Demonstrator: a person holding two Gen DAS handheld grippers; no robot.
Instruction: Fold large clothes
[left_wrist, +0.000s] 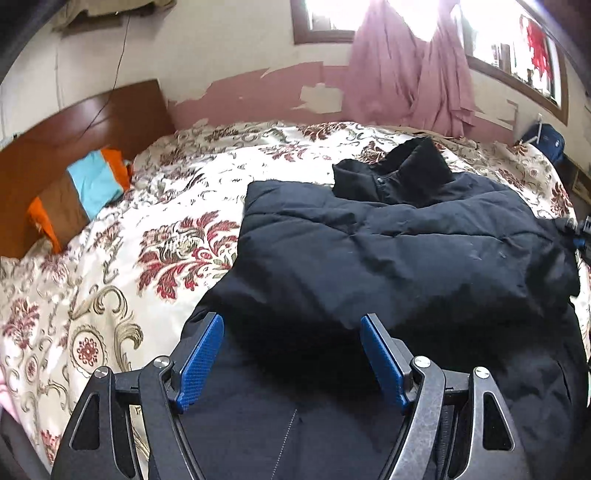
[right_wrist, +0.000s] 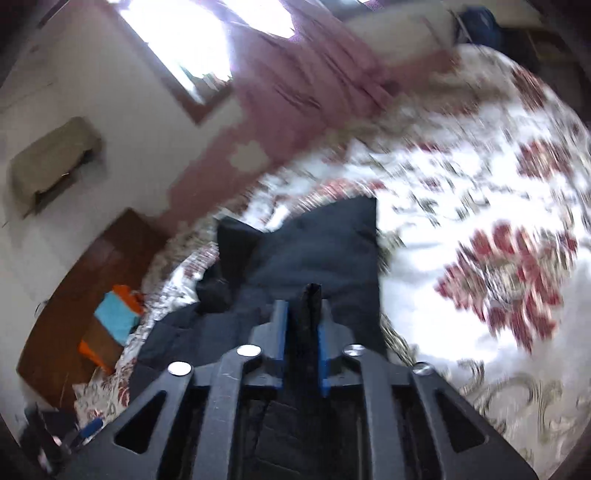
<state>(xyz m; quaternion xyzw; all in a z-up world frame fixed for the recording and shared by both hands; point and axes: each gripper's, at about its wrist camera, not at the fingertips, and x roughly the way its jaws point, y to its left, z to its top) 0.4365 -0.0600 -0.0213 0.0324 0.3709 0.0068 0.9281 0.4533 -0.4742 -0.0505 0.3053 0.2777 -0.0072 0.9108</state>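
Observation:
A black padded jacket lies on the bed, its collar pointing toward the far wall. My left gripper hovers over the jacket's near part, its blue pads wide apart and holding nothing. In the right wrist view, which is blurred, my right gripper has its jaws close together. A raised fold of the black jacket stands between its blue pads, which are shut on it. Past the fingertips, a flap of the jacket spreads over the bedspread.
A floral cream and red bedspread covers the bed. Folded orange, turquoise and brown cloth leans on the wooden headboard at the left. A pink curtain hangs on the far wall, with a blue bag at the right.

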